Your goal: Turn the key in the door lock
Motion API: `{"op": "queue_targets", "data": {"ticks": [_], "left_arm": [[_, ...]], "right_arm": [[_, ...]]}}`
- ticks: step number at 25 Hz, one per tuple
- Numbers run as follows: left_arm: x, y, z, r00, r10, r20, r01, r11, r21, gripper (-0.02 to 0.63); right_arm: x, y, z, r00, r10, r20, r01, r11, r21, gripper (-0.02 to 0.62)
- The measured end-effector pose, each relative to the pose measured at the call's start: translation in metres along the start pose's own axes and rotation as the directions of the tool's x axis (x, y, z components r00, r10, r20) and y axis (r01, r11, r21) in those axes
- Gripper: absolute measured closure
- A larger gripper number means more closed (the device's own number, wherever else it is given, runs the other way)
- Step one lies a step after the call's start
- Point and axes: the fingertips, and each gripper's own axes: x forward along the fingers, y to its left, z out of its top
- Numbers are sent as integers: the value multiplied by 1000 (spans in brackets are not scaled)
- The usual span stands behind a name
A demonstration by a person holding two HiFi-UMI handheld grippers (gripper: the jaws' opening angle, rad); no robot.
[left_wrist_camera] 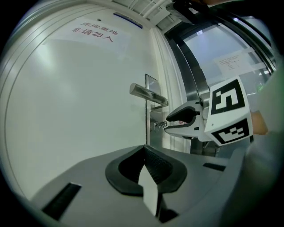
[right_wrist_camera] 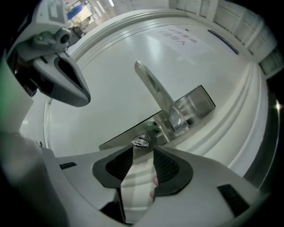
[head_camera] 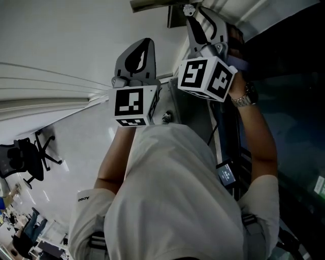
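A small metal key with a ring sticks out of the steel lock plate on a white door, just below the lever handle. My right gripper is open, its tips just short of the key, and the pads are not pressing on it. In the left gripper view the key sits right at the right gripper tips. My left gripper hangs back from the door, to the left of the lock, shut and empty. In the head view both grippers point at the door; the key is hidden.
A dark glass panel and metal door frame run along the right of the lock. The door carries a sign in red characters high up. An office chair stands on the floor behind, to the left.
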Motion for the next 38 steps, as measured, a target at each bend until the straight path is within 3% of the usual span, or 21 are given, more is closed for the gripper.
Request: {"op": "queue_targets", "data": {"ticks": [5,9,14,21,29,33,38], "left_arm": [[1,5,-3,1000,-5,-10,5,1000,-7,597],[3,11,-6,1000,-13,-18,13,1000,-13,597],[5,15,-4,1000,-19,-20,19,1000,-15,597],[3,25,-8,999,-16,-30,15,1000,-17,597],[-4,21,-4,1000,-8,-18,8,1000,-11,597],[-7,19,-3,1000,-3,-13,3,1000,-10,597],[-11,14,-2,1000,2,-11,-2,1000,-12,597]], "right_arm": [[5,1,5,999,-47,2,46,979,-200,456],[11,10,12,997,-73,21,76,931,-358,457],[13,8,12,993,-120,4,112,913,-391,500],[15,8,13,990,-137,-4,130,948,-291,506],[7,4,13,995,-96,7,96,995,-39,523],[6,1,13,998,-70,7,69,992,102,523],[3,-7,11,998,-56,24,47,958,283,525]]}}
